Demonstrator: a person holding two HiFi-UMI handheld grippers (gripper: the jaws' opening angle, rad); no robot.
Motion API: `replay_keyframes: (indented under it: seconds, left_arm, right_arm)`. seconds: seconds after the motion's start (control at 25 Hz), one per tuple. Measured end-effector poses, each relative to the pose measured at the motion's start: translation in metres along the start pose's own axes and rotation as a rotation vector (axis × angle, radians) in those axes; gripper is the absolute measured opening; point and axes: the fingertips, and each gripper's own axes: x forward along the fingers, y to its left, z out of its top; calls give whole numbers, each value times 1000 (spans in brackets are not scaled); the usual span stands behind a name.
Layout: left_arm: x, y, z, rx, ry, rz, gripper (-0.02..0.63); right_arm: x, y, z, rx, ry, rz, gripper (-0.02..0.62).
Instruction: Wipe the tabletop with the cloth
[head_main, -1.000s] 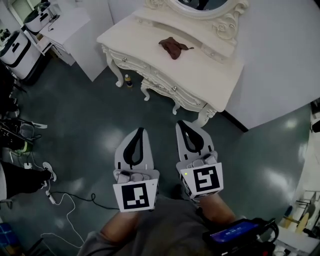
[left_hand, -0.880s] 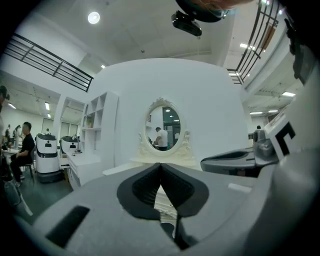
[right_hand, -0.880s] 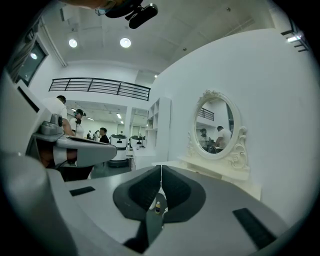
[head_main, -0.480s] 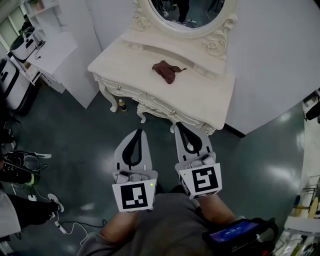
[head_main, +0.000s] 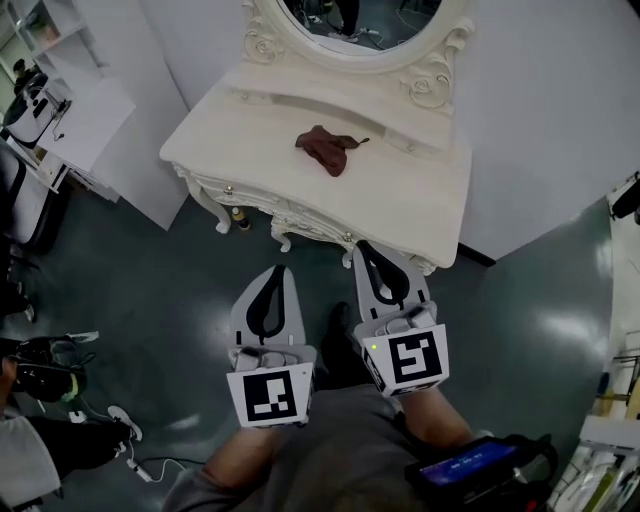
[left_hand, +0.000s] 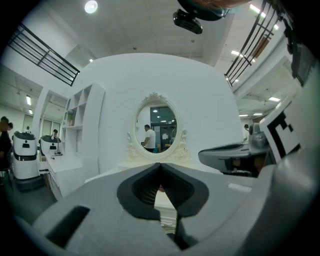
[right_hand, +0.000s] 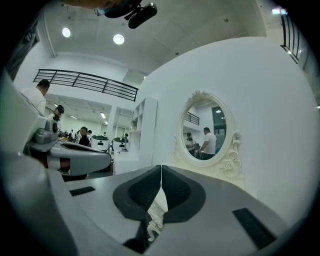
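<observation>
A crumpled dark brown cloth (head_main: 326, 149) lies on the cream tabletop (head_main: 395, 205) of an ornate dressing table, toward its back. My left gripper (head_main: 277, 271) is held level over the floor, just short of the table's front edge, shut and empty. My right gripper (head_main: 363, 247) is beside it with its tips at the table's front edge, also shut with nothing in it. In the left gripper view the left gripper (left_hand: 160, 165) points at the oval mirror (left_hand: 156, 124). In the right gripper view the right gripper (right_hand: 161, 167) has the mirror (right_hand: 204, 131) to its right.
The table stands against a white wall (head_main: 560, 110), with carved legs (head_main: 212, 206) and a small bottle (head_main: 236, 215) beneath it. A white cabinet (head_main: 85, 130) is to the left. Cables (head_main: 140, 462) and a shoe lie on the dark green floor at lower left.
The dressing table and cloth have come closer and lower in the head view as I move toward them. Both grippers have stayed shut and side by side.
</observation>
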Motion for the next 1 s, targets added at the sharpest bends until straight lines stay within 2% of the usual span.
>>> replay_keyframes:
  seconds: [0.24, 0.56, 0.8, 1.0]
  left_arm:
    - [67, 21, -15, 3, 30, 5, 15]
    - [173, 39, -5, 13, 44, 5, 15]
    - [235, 51, 27, 42, 1, 34, 15]
    - [260, 62, 38, 45, -8, 39, 15]
  right_arm:
    - [60, -28, -23, 28, 32, 10, 15]
    - [149, -85, -36, 65, 59, 26, 15]
    - [209, -127, -13, 49, 27, 46, 15]
    - [237, -141, 3, 35, 3, 50, 15]
